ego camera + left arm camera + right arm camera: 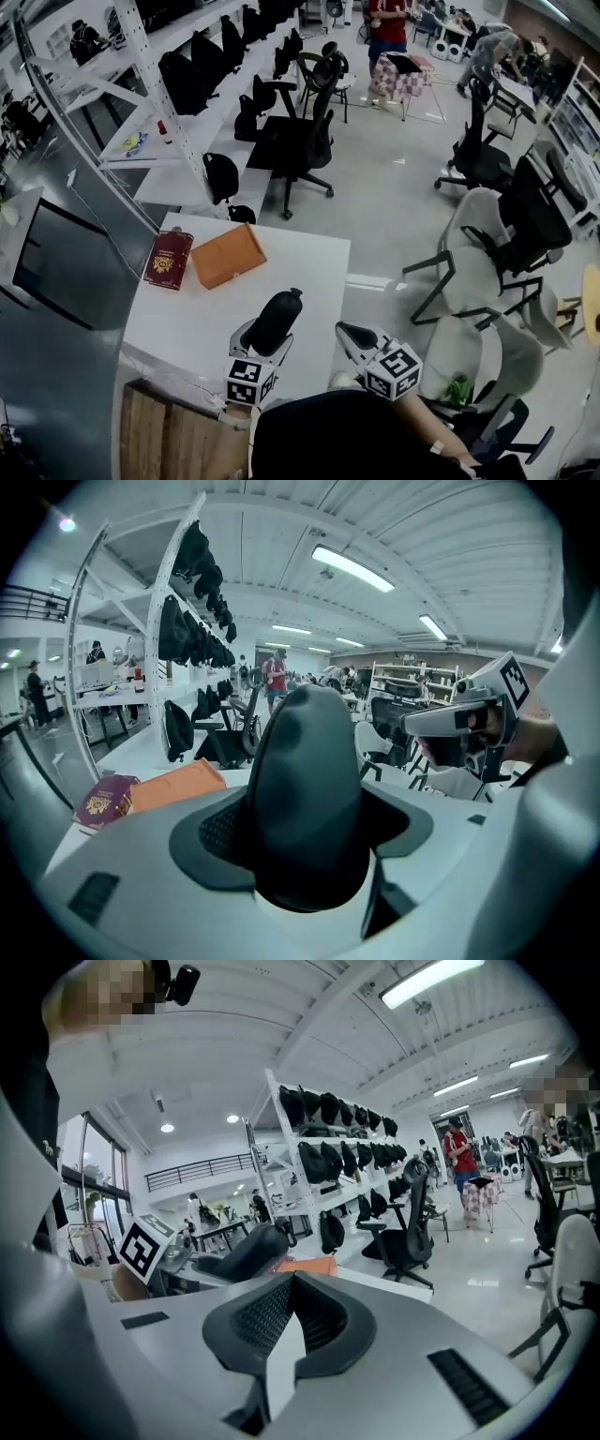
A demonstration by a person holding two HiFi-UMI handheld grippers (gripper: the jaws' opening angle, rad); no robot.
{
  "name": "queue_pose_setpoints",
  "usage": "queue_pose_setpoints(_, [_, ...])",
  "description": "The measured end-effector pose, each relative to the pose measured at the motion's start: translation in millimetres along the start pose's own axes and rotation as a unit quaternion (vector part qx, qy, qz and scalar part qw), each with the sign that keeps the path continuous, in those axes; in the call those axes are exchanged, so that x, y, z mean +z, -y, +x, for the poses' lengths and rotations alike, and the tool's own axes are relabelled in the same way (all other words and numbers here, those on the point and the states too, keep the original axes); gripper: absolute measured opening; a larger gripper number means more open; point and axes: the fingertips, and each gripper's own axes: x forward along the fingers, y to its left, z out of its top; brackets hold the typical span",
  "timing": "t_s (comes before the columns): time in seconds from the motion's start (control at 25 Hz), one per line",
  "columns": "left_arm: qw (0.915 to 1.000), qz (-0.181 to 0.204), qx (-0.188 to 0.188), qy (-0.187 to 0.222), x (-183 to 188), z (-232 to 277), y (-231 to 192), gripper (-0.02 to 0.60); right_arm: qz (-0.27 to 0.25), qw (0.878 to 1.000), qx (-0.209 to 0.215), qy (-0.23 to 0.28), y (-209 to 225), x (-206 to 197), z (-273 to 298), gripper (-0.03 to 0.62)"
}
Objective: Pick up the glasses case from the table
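The black glasses case (277,320) is lifted off the white table (187,328) and stands on end between the jaws of my left gripper (265,343), which is shut on it. In the left gripper view the glasses case (305,789) fills the middle and hides the fingertips. My right gripper (352,335) hovers just right of it near the table's right edge, shut with nothing held. The right gripper view shows its dark pads (323,1321) pressed together, with the glasses case (246,1252) to the left and beyond them.
A dark red booklet (168,259) and a flat orange pouch (228,255) lie at the table's far end. A white rack (141,103) with black bags runs along the left. Office chairs (295,141) stand beyond and to the right. A wooden box (173,436) sits at the near left.
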Motion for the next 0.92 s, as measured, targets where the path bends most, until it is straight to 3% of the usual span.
queue_pose_setpoints(0.92, [0.9996,0.013,-0.014,-0.022,-9.1,14.1,13.5,0.351,0.026,0.999,-0.029,0.004,18.2,-10.1,-17.3,0.028])
